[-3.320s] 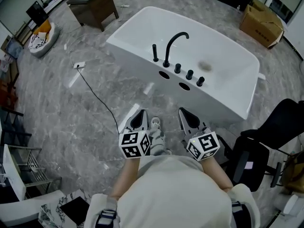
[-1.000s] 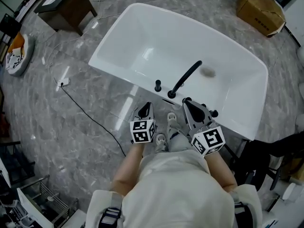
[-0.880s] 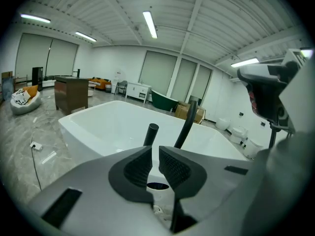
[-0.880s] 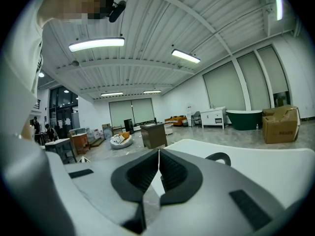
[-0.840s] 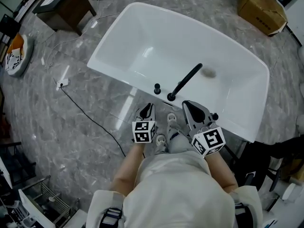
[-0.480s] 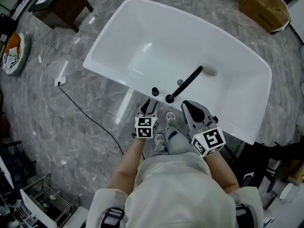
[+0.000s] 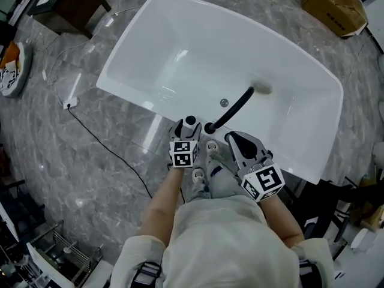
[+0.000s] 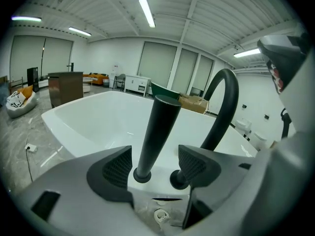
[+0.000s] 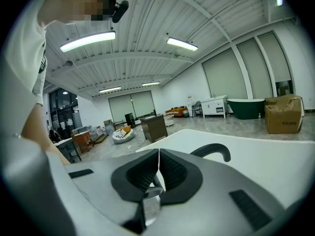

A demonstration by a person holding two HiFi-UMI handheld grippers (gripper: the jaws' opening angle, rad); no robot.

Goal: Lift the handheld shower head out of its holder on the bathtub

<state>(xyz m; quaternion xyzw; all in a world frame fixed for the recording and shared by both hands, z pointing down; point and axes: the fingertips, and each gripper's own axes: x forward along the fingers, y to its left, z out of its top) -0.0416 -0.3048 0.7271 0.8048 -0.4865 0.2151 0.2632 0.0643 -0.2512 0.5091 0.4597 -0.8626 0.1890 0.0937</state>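
As left claw (image 8: 155,167) just opened, shower head (image 8: 160,127) between

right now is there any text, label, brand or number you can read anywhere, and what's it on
No text can be read in any view.
cardboard box: dark print on its side, too small and blurred to read.
left marker cube, right marker cube: black-and-white square patterns, not letters or numbers.
bathtub: no label or brand visible.
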